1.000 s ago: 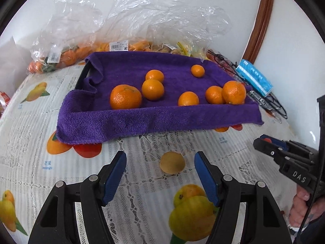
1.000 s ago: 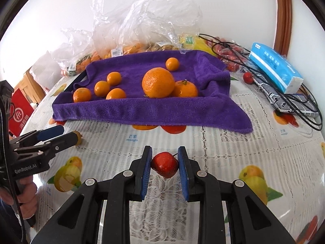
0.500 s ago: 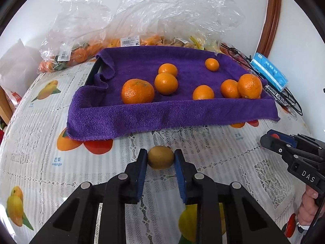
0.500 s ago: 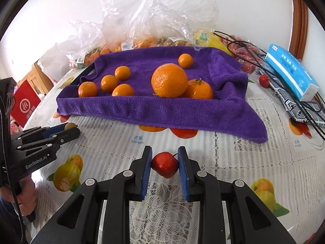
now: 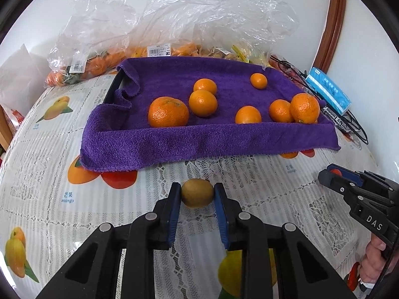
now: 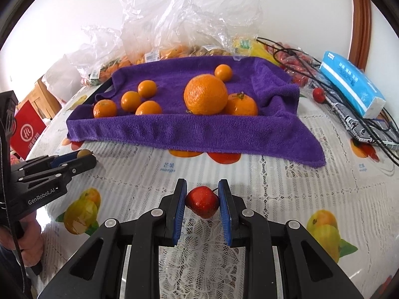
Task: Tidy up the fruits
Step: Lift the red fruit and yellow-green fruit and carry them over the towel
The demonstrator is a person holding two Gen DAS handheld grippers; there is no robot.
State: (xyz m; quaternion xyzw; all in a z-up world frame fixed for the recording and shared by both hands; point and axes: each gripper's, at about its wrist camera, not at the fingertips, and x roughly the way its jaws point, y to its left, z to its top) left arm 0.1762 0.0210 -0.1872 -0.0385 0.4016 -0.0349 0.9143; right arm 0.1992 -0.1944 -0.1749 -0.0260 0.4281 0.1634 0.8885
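Note:
A brown kiwi (image 5: 197, 192) sits between the blue pads of my left gripper (image 5: 197, 194), which is shut on it just above the tablecloth. My right gripper (image 6: 202, 200) is shut on a small red fruit (image 6: 202, 201) with a thin stem. Ahead of both lies a tray draped in a purple towel (image 5: 199, 139) (image 6: 199, 129) that holds several oranges, among them a big orange (image 6: 205, 94) and a mandarin (image 5: 168, 112). Each gripper shows at the edge of the other's view: the right gripper (image 5: 331, 174) and the left gripper (image 6: 86, 157), each with its fruit.
Clear plastic bags (image 5: 174, 25) of fruit are piled behind the tray against the wall. A blue tissue pack (image 6: 351, 84), black cables (image 6: 369, 124) and a loose red fruit (image 6: 318, 94) lie at the right. The fruit-printed lace tablecloth (image 6: 311, 186) spreads in front.
My left gripper closed on the kiwi, which lay loose between open fingers a second ago. The right gripper kept its hold on the red fruit.

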